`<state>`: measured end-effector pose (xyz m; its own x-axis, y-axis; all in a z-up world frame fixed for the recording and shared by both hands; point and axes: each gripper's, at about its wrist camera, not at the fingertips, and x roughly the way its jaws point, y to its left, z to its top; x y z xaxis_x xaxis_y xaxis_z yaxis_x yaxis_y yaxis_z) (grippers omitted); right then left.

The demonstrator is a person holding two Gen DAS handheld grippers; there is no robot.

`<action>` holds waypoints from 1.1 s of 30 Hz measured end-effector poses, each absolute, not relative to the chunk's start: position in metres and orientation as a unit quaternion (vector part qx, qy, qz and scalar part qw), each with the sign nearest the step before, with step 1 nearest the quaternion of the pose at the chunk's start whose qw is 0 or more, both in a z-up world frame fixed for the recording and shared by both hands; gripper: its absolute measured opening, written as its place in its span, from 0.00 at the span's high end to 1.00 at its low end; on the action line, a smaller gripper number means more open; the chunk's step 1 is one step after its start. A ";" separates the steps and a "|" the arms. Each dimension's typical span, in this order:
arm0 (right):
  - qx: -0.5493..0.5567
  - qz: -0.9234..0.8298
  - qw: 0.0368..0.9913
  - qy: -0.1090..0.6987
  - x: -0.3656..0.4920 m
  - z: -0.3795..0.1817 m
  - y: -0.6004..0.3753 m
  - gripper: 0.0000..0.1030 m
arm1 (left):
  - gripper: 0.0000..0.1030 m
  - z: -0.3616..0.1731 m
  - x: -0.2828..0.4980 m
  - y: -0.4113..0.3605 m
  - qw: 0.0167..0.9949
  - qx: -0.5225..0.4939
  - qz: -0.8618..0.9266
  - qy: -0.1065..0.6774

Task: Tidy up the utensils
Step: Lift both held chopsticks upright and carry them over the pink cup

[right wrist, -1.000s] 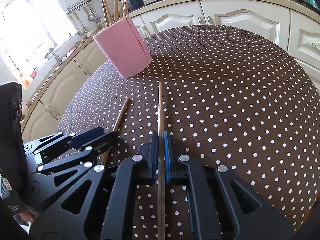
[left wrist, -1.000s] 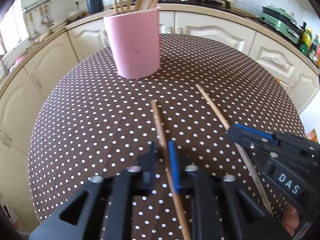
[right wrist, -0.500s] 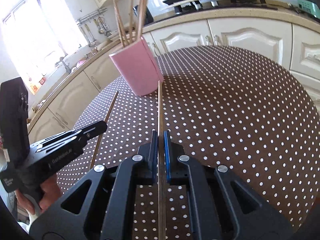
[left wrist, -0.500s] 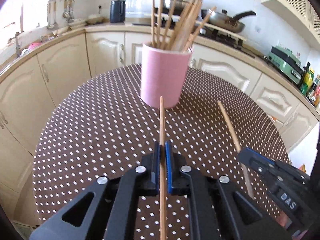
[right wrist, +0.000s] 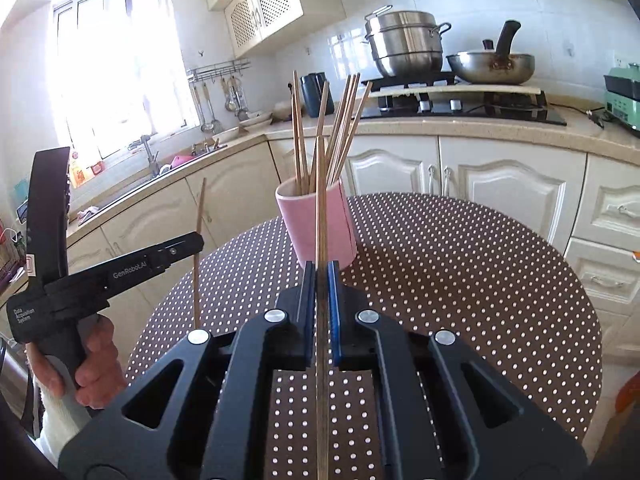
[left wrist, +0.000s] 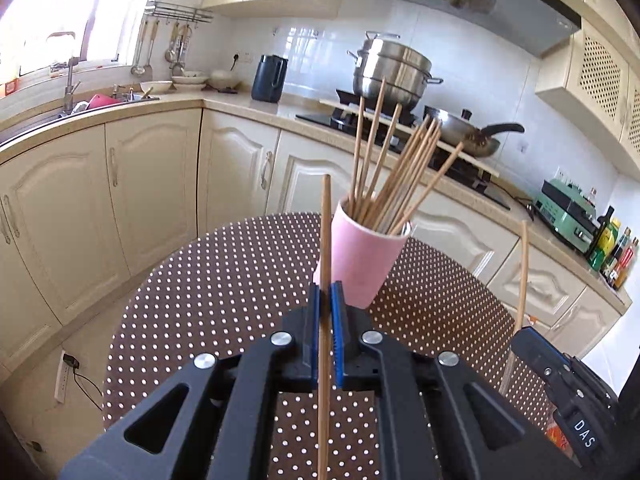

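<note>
Now | we had lifted both chopsticks off the bench toward the pink cup | left hand-held gripper clamped on left chopstick | right hand-held gripper clamped on right chopstick | insertion came next

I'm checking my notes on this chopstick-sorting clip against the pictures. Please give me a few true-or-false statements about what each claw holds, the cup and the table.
1. The left claw is shut on a wooden chopstick. True.
2. The right claw is open with nothing in it. False: it is shut on its own chopstick.
3. The pink cup lies tipped over on its side. False: it stands upright on the polka-dot tablecloth.
4. Several chopsticks already stand in the pink cup. True.
5. More loose chopsticks lie on the tablecloth. False: none shows on it in either view.
</note>
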<state>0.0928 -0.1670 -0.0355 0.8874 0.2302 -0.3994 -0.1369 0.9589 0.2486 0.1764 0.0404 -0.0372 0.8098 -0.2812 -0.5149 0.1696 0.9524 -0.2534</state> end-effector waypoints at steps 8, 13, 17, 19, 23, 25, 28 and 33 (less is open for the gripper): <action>0.123 0.088 0.970 0.192 0.109 -0.018 -0.169 0.94 | 0.94 -0.003 0.171 0.039 0.962 -0.082 -0.123 0.228; 0.130 0.091 0.971 0.177 0.113 -0.010 -0.169 0.94 | 0.94 0.012 0.171 0.036 0.965 -0.073 -0.133 0.213; 0.135 0.090 0.973 0.165 0.109 -0.004 -0.171 0.94 | 0.94 0.003 0.177 0.034 0.958 -0.062 -0.154 0.232; 0.138 0.088 0.973 0.163 0.109 -0.002 -0.173 0.94 | 0.93 -0.010 0.183 0.029 0.951 -0.055 -0.170 0.253; 0.140 0.090 0.972 0.169 0.111 -0.004 -0.175 0.94 | 0.56 -0.041 0.199 0.015 0.933 -0.033 -0.178 0.310; 0.136 0.084 0.970 0.181 0.114 -0.008 -0.176 0.94 | 0.56 -0.054 0.206 0.010 0.925 -0.025 -0.170 0.338; 0.142 0.084 0.967 0.194 0.121 -0.016 -0.182 0.94 | 0.54 -0.072 0.218 0.002 0.917 0.002 -0.146 0.372; 0.157 0.094 0.961 0.209 0.132 -0.025 -0.192 0.94 | 0.54 -0.106 0.250 -0.002 0.893 0.024 -0.081 0.442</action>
<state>0.1325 -0.1921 -0.0251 0.8949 0.2468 -0.3717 -0.1153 0.9327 0.3417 0.2505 -0.0023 -0.1056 0.5954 -0.1226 -0.7940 0.1657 0.9858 -0.0280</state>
